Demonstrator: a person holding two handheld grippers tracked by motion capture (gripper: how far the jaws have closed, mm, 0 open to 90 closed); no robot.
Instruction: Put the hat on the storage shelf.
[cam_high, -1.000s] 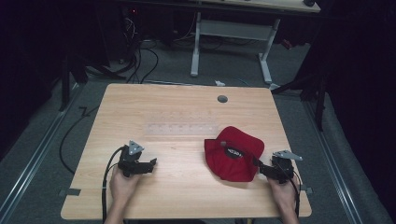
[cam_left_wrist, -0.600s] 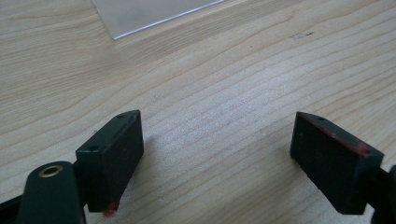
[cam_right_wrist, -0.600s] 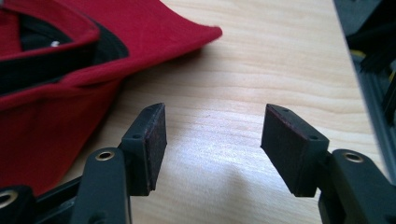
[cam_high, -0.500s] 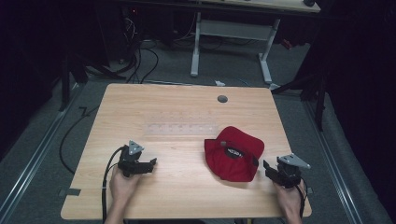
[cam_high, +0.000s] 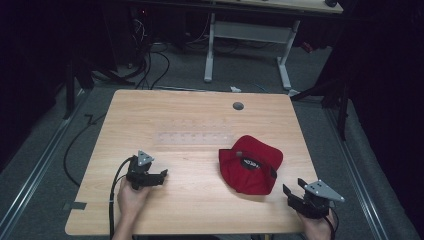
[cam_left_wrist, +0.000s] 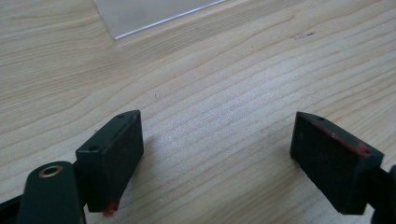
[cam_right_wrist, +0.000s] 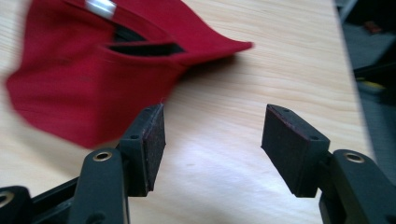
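On my wooden table (cam_high: 150, 115) lies a clear plastic sheet (cam_high: 194, 138); a grey grommet (cam_high: 238, 106) sits near its far edge.

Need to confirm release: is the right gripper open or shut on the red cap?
Open. The right gripper has its jaws apart with bare table between them, clear of the red cap.

Red cap (cam_high: 251, 169), dark patch, lettering too small to read

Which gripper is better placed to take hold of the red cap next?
Right, probably. The right gripper sits beside the red cap, jaws open with nothing between them, and its own view faces the cap. The left gripper rests farther off across bare table.
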